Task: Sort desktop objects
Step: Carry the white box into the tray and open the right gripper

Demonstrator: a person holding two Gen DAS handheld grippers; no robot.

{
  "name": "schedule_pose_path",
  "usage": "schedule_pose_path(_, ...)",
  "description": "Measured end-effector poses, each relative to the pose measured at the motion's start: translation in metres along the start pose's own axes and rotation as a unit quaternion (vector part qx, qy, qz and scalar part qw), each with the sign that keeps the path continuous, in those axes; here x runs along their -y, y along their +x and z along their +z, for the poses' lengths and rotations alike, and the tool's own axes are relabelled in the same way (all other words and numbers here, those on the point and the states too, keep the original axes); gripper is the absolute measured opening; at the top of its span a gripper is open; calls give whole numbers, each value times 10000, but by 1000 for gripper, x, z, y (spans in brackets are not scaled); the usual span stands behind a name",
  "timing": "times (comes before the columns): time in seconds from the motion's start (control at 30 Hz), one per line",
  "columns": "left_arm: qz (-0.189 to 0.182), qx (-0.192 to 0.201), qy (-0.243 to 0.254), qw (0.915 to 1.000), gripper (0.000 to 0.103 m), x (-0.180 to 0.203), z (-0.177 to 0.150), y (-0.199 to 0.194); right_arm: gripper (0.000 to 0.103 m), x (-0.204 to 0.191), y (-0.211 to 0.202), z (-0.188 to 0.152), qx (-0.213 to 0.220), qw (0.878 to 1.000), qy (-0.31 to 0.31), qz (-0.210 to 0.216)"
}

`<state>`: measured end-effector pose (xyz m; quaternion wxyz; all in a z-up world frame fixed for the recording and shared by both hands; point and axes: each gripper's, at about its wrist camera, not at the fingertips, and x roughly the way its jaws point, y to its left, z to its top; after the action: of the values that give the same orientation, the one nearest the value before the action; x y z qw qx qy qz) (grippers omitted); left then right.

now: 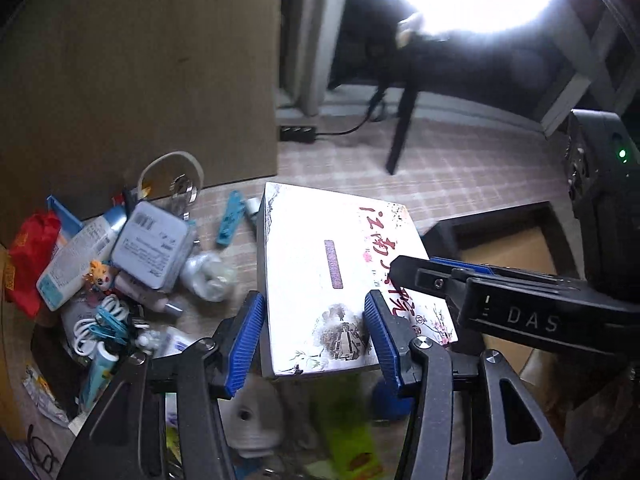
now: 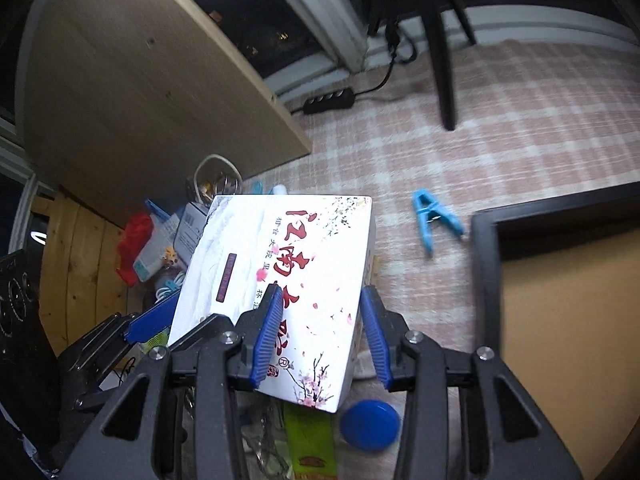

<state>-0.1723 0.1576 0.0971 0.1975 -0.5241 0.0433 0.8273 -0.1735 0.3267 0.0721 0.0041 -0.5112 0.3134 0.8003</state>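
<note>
Nearest item, logged from my left gripper [image 1: 314,338]: a white printed box [image 1: 340,276] with red calligraphy and blossom artwork, lifted off the checked cloth [image 1: 460,168] and sitting between my two blue pads, its left side against the left pad and its top face under the right pad; I read this as the left gripper grasping the box across its near end. My right gripper [image 2: 320,334] meets the same box [image 2: 280,280] from the other side, left pad lying on the printed top and right pad just off the box's right edge, so I record it as closing around the near right corner, though I cannot tell if both pads press. Directly beneath my right gripper: a round blue lid [image 2: 370,424] and a green packet [image 2: 310,440]. Beyond and left of my left gripper: a heap holding a blue peg cluster [image 1: 110,326], a small toy figure [image 1: 100,274], a grey tin [image 1: 154,246], a white tube [image 1: 78,258], a red bag [image 1: 30,258] and a crumpled clear wrapper [image 1: 208,274]. Right of my right gripper: a black tray [image 2: 486,264] with tan floor. Ahead of that gripper, a light-blue clothes peg [image 2: 434,220] lies alone on the cloth. Farthest: a wooden board [image 2: 140,80], a power strip [image 2: 330,100].
</note>
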Motion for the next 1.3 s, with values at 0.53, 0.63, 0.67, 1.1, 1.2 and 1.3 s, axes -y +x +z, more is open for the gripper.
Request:
schedule_pose_path(0.53, -689, -4, 845, 9940, 49, 127, -24, -17, 40, 74, -111, -40, 526, 9961, 14, -702)
schedule_pose_path(0.63, -837, -73, 1026, 9912, 49, 154, -34, -21, 40, 90, -133, -55, 605, 9947, 85, -830)
schedule_pose_path(0.67, -887, -111, 1056, 9904, 49, 163, -35, -20, 40, 96, -140, -60, 630, 9940, 118, -886)
schedule_pose_path(1.1, -1369, -657, 1833, 9713, 49, 282, -77, 3, 40, 197, -206, -126, 658, 9805, 685, -1719)
schedule_pose_path(1.2, -1417, -845, 2020, 9654, 49, 296, -85, 11, 40, 210, -213, -139, 631, 9766, 801, -1892)
schedule_pose_path(1.3, -1403, -906, 2185, 9614, 48, 303, -94, 7, 38, 218, -217, -147, 555, 9732, 750, -2102)
